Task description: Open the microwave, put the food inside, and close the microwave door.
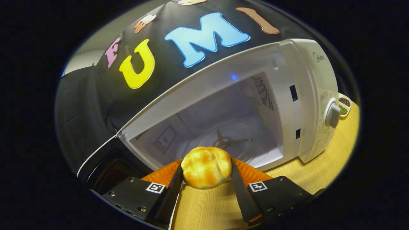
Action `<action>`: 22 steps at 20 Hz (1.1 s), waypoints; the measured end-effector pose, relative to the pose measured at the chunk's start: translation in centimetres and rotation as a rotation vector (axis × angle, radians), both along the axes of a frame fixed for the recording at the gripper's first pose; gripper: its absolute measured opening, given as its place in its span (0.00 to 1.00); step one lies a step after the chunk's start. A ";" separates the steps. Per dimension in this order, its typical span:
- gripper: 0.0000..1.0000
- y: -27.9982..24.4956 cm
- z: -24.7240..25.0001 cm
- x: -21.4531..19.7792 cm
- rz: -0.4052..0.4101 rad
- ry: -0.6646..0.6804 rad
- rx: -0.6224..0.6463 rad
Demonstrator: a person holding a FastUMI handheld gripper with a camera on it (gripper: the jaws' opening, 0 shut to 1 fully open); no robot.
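Both fingers of the gripper [206,175] clamp a golden bread roll [206,171] just before the white microwave [306,95], whose door [105,159] hangs open.

A round, golden-brown glazed bread bun [206,171] sits pinched between the two fingers, held above the wooden surface [322,166] just before the mouth of the white microwave [306,95], whose dark-windowed door [105,159] hangs swung open.
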State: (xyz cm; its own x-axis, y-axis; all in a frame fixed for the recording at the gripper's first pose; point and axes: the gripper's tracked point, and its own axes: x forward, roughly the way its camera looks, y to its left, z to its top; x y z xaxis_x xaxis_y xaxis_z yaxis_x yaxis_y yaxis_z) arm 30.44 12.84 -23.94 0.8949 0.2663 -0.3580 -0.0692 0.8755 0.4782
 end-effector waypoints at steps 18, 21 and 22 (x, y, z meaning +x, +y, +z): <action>0.94 -0.5 -2.8 4.3 -0.131 0.009 0.023; 0.94 -1.0 -2.6 4.6 -0.146 0.007 0.027; 0.94 -0.8 -2.4 4.6 -0.136 -0.007 0.023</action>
State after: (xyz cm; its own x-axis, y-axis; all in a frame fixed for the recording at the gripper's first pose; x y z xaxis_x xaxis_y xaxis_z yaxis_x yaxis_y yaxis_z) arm 35.05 12.03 -26.29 0.9258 0.1503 -0.3468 0.0461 0.8658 0.4983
